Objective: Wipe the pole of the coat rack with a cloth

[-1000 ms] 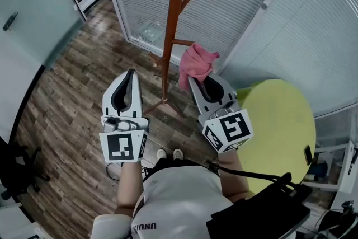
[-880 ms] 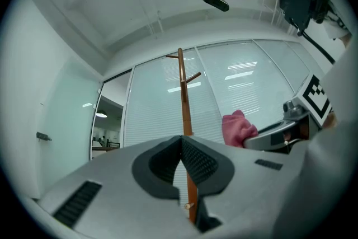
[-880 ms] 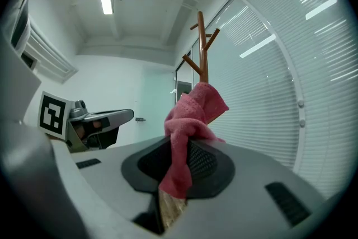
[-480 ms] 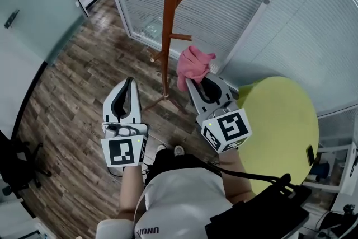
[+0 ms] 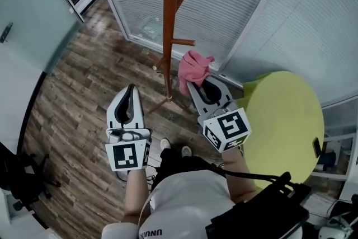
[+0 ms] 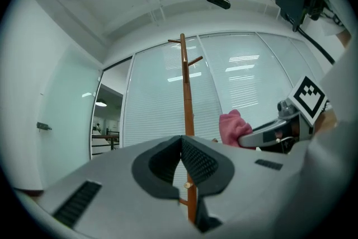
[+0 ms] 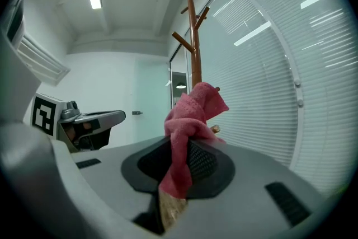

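Observation:
A brown wooden coat rack (image 5: 168, 25) with short pegs stands on the wood floor in front of me; its pole (image 6: 187, 115) rises past the left gripper view and shows again as the pole (image 7: 195, 45) in the right gripper view. A pink cloth (image 5: 193, 68) is bunched in my right gripper (image 5: 194, 82), which is shut on it just right of the pole. The cloth (image 7: 187, 126) hangs through the jaws. My left gripper (image 5: 131, 88) is shut with nothing in it, low and left of the pole.
Frosted glass walls with blinds (image 5: 235, 3) stand behind the rack. A round yellow-green table (image 5: 285, 120) is close at my right. A glass door (image 5: 33, 19) is at the left, and a dark chair base (image 5: 22, 182) at the lower left.
Both grippers have dropped slightly lower in the head view and the rack looks a little farther off. The cloth stays clamped in the right gripper.

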Demonstrator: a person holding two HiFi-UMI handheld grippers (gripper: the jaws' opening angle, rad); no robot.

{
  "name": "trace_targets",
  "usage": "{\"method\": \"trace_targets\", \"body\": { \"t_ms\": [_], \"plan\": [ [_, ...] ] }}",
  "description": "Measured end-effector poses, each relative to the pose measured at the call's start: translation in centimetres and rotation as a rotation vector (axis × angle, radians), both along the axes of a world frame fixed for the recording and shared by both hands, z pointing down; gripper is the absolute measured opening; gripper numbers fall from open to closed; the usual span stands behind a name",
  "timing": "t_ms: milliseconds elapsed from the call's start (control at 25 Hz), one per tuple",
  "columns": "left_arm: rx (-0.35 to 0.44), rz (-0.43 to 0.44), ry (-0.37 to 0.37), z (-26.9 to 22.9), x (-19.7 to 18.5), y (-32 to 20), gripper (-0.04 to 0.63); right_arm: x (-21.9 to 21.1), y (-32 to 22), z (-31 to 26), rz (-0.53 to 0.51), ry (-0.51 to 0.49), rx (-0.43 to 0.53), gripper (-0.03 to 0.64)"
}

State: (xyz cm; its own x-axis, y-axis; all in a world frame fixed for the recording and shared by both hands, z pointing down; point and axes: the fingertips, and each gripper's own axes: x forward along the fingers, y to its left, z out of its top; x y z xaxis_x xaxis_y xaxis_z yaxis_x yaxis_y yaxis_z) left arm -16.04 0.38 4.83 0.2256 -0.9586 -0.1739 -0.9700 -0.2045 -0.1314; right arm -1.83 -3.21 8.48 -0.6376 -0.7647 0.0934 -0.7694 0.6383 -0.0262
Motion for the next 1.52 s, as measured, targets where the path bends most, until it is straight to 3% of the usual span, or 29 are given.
{"method": "trace_targets", "body": {
  "t_ms": [120,360,520,640,960,1200,1360,1520],
  "plan": [
    [0.006,0.054,-0.003,0.1,0.1,-1.0,0.014,-0.3,-0.6,0.9,0.025,0.011,-0.023,0.074],
    [-0.057,0.117,-0.018,2.0,0.3,-2.5,0.014,-0.7,-1.7,3.0,0.074,0.029,-0.071,0.074],
    [-0.107,0.155,0.044,3.0,-0.2,-3.1,0.014,-1.5,-2.2,3.8,0.107,0.045,-0.097,0.074],
    [-0.122,0.177,0.038,4.2,-0.1,-3.6,0.014,-1.3,-2.6,4.8,0.128,0.044,-0.114,0.074],
    [-0.167,0.136,0.031,7.2,-1.3,-4.1,0.014,-1.6,-3.0,6.6,0.121,0.033,-0.144,0.074],
    [-0.203,0.091,0.047,10.8,0.3,-5.9,0.014,0.8,-5.6,10.0,0.097,0.008,-0.167,0.074],
    [-0.227,0.101,0.086,12.0,1.2,-6.3,0.014,0.9,-6.2,10.5,0.078,0.000,-0.173,0.074],
    [-0.231,0.118,0.078,12.6,2.3,-6.7,0.014,0.5,-6.9,11.2,0.055,-0.021,-0.178,0.074]
  ]
}}
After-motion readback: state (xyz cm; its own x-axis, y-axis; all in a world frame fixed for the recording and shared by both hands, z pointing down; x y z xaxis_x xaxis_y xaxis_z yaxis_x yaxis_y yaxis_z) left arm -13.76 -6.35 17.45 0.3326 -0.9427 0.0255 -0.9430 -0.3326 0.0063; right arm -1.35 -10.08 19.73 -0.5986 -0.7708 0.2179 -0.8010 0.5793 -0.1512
